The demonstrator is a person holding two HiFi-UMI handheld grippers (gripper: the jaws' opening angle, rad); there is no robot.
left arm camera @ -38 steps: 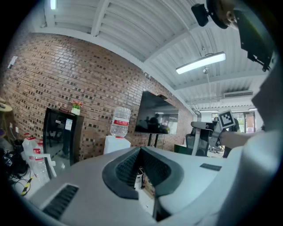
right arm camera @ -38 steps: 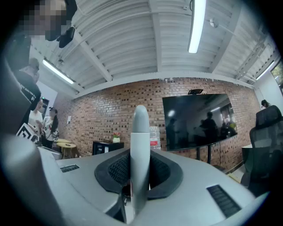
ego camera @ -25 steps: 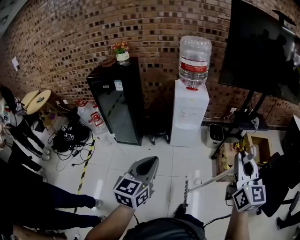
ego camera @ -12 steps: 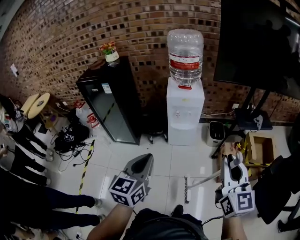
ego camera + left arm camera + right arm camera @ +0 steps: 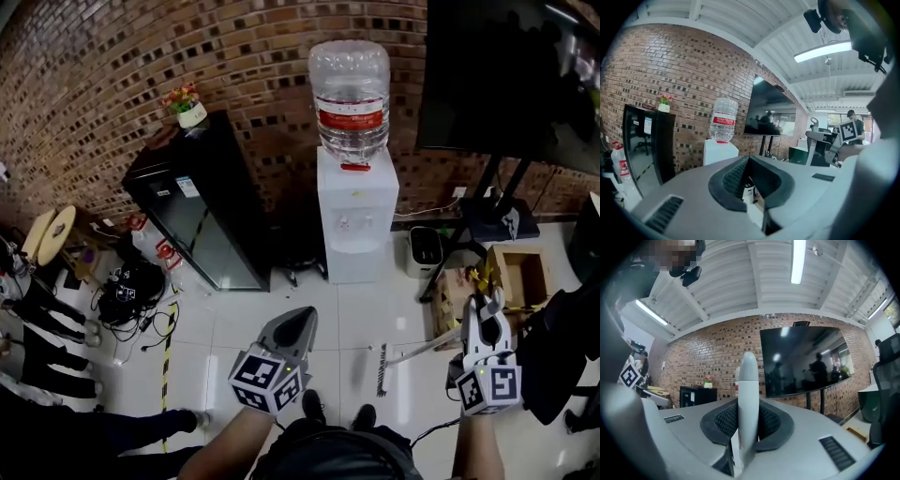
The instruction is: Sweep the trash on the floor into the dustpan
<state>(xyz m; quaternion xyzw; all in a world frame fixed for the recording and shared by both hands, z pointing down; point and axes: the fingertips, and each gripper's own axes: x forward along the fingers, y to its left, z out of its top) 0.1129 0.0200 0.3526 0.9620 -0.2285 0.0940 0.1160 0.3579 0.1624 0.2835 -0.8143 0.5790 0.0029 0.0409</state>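
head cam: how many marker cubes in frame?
2. One marker cube sits on the left gripper, bottom centre. The other is on the right gripper, bottom right, which grips the broom handle. None appears hidden.

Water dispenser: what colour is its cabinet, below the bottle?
White. The water dispenser shows best in the head view.

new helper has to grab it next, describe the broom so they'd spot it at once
From the white water dispenser against the brick wall, look down to the tiles in front. The broom is there: a short bristled head with a pale handle slanting right into the right gripper's jaws. It is the only pale stick nearby.
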